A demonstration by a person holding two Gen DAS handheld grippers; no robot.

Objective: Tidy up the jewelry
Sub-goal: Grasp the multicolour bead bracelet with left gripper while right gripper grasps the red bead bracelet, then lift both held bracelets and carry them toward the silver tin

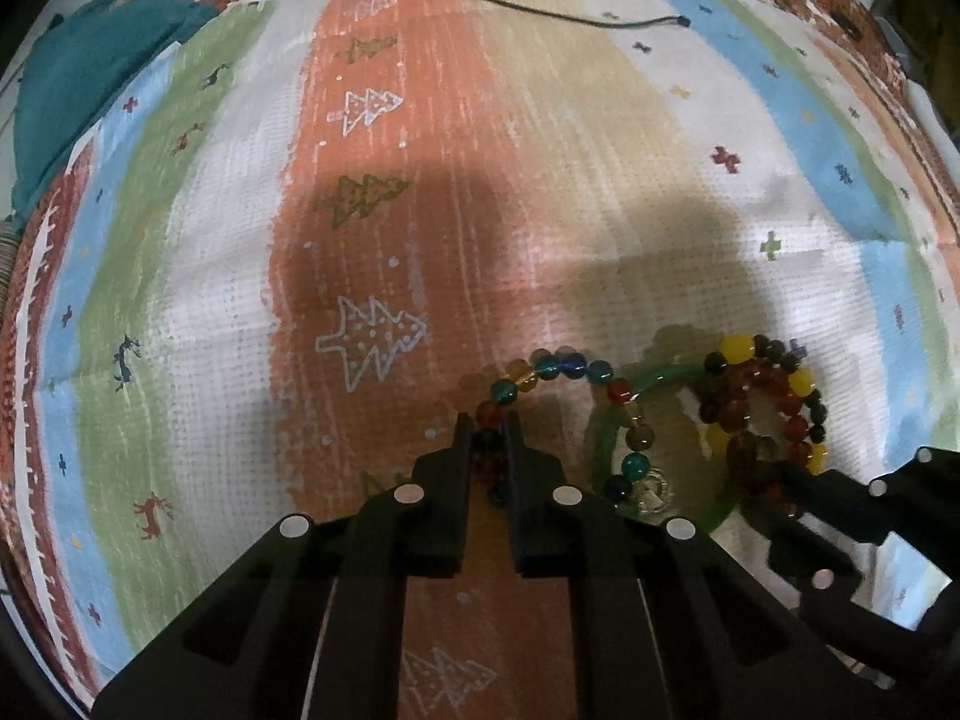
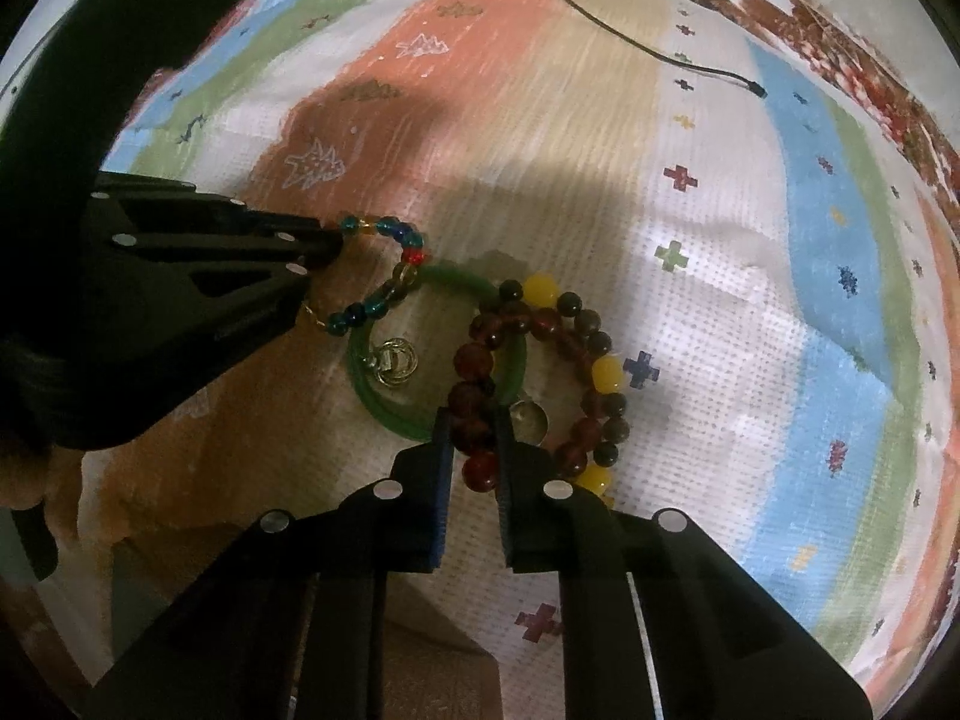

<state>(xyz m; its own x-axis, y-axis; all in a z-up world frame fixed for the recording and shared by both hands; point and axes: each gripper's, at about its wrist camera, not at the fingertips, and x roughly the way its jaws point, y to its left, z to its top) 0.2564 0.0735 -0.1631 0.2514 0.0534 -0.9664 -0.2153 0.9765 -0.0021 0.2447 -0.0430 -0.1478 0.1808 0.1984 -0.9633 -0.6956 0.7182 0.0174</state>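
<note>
Left wrist view shows the left gripper [image 1: 487, 429] pointing steeply down at the cloth [image 1: 240, 252], its jaws clenched on the near side of a bracelet of mixed glass beads [image 1: 543, 369] in teal, blue, amber and red. From that pinch the beads arc away and to the right, where they cross a green bangle [image 1: 660, 373] lying flat on the cloth. Inside the bangle rests a small silvery charm [image 1: 654, 489]. Right wrist view shows the right gripper [image 2: 473, 420] likewise clamped, on a dark red bead bracelet [image 2: 474, 360] whose loop overlaps the bangle's right side. Tangled with it lies a strand of dark and yellow beads [image 2: 607, 373], and a round metal pendant [image 2: 529, 419] sits just beside the right finger. All the jewelry is bunched together near the near edge of the cloth. A thin black cable [image 1: 540, 7] trails across the far edge, and a teal fabric [image 1: 90, 72] is heaped at the far left corner.
</note>
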